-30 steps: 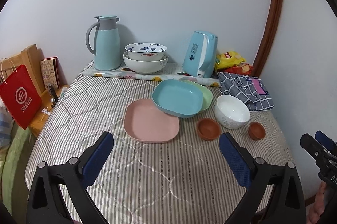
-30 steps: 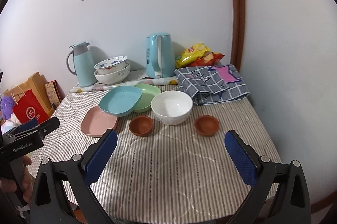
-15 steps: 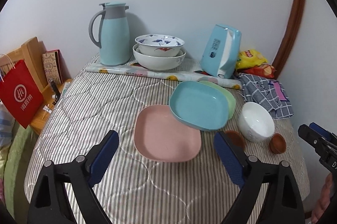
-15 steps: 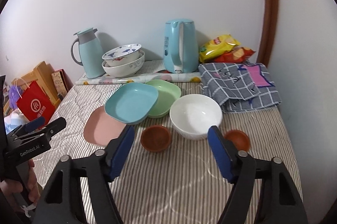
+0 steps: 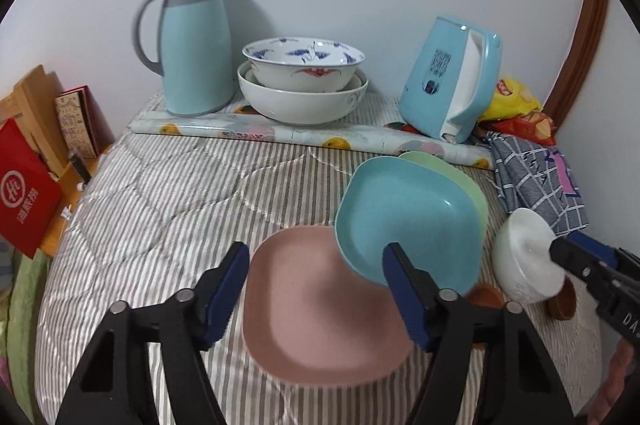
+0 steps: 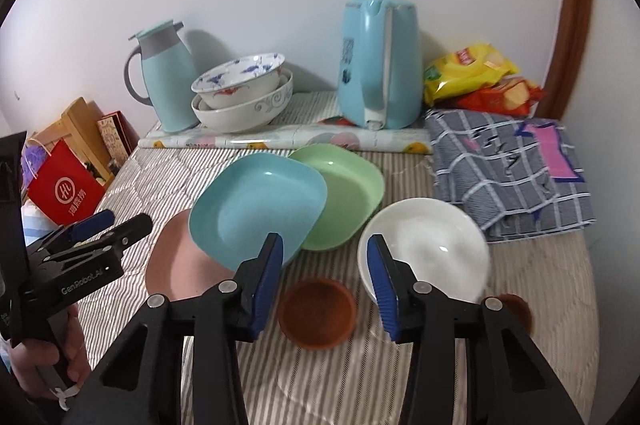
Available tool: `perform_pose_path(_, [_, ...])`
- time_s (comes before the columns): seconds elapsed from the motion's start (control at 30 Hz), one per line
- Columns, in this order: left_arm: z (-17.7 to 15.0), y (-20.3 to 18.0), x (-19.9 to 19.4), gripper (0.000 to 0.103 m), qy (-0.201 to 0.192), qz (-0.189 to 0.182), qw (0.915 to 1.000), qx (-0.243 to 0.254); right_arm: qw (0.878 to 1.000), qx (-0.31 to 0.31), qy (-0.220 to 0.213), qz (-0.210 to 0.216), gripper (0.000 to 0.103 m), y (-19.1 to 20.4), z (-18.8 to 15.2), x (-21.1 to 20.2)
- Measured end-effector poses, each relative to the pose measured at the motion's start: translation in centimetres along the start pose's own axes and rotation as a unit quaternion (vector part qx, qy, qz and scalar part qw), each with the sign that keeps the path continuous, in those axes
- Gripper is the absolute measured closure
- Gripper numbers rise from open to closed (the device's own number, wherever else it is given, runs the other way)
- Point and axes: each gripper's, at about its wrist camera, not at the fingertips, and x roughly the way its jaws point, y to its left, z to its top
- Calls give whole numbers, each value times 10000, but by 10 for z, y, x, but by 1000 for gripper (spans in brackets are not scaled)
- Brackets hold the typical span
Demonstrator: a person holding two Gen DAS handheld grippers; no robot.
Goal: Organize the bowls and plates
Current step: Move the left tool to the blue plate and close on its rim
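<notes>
Over the pink plate (image 5: 320,309), both hand-held grippers (image 5: 316,289) (image 6: 326,273) have come nearer, jaws closing, empty

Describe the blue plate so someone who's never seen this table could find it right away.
On the striped table, three square plates overlap mid-table. The blue plate is the topmost, tilted across the pink plate and green plate.

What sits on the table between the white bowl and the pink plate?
In the right wrist view, a small brown dish sits between the white bowl and pink plate, with the blue plate overlapping the pink one behind it.
</notes>
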Motion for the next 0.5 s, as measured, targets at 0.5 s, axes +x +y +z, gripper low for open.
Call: perform_pose_path(0.5, [29,-16,76,54,367,-314,9985,238,9972,67,737,-47,69,11,18,85])
